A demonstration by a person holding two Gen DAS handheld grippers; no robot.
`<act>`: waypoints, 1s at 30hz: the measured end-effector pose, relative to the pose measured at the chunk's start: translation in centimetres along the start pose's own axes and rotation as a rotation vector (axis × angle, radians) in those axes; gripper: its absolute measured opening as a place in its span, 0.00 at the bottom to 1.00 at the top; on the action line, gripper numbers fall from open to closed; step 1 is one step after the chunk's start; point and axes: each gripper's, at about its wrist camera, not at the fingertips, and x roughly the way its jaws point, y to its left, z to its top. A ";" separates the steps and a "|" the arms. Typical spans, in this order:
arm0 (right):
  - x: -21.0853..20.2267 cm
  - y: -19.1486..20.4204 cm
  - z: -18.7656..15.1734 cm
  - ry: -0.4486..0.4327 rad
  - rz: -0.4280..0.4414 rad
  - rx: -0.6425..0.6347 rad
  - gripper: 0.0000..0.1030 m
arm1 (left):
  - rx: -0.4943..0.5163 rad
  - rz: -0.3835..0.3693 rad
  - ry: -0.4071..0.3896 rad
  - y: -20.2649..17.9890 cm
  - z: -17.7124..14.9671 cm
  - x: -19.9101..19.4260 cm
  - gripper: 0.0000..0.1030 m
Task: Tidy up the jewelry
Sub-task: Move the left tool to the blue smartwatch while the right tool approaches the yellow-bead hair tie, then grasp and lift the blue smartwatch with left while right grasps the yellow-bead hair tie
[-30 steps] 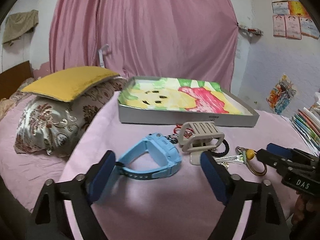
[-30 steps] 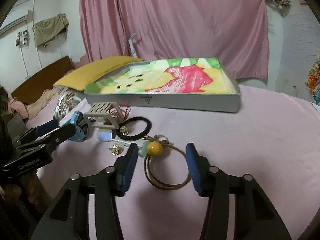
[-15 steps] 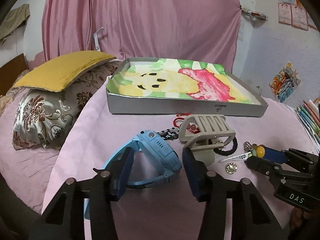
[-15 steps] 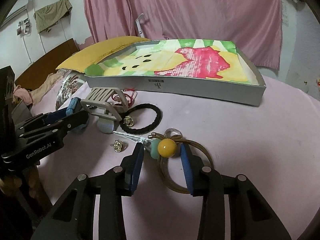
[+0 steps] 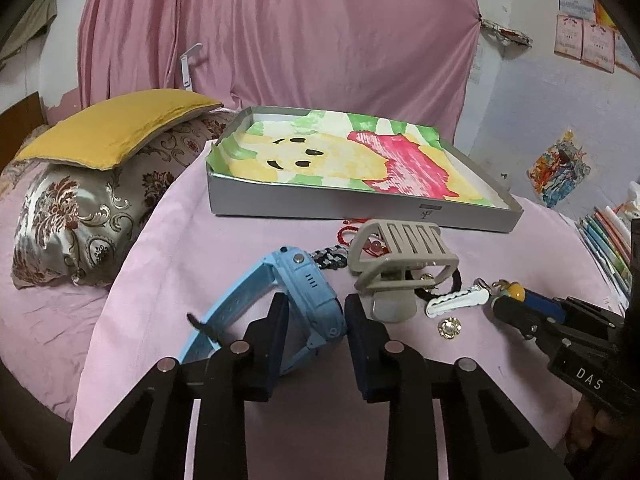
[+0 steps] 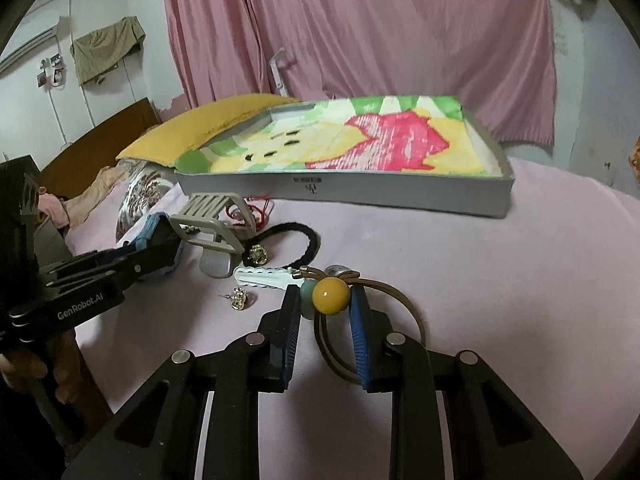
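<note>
My left gripper [image 5: 314, 316] is shut on the blue smartwatch [image 5: 308, 292], pads against both sides of its case; the strap trails left. My right gripper [image 6: 325, 312] is shut on the hair tie with the yellow bead [image 6: 330, 295], its brown loop [image 6: 404, 308] lying on the pink cloth. The grey tray with the colourful drawing [image 5: 360, 204] [image 6: 360, 196] stands behind the jewelry pile. The right gripper shows at the right of the left wrist view [image 5: 516, 308]. The left gripper shows at the left of the right wrist view [image 6: 160, 248].
Between the grippers lie a beige hair claw [image 5: 400, 252], a black hair tie [image 6: 308, 240], a white clip [image 6: 264, 278], gold earrings [image 6: 240, 298] and a red string bracelet [image 5: 348, 230]. Pillows [image 5: 100, 168] lie at the left, books [image 5: 608, 240] at the right.
Both grippers have closed: the left around the blue watch, the right around the yellow-bead hair tie. Both moved forward towards their items.
</note>
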 end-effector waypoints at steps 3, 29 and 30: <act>-0.6 0.3 -0.2 -0.029 -0.016 -0.015 0.21 | -0.002 -0.006 -0.017 0.0 -0.7 -0.4 0.22; -5.0 3.1 6.5 -0.457 0.009 -0.157 0.21 | 0.102 -0.058 -0.486 -1.4 3.6 -6.3 0.19; -5.0 3.3 6.9 -0.472 0.005 -0.164 0.21 | 0.109 -0.060 -0.505 -1.3 4.1 -6.3 0.19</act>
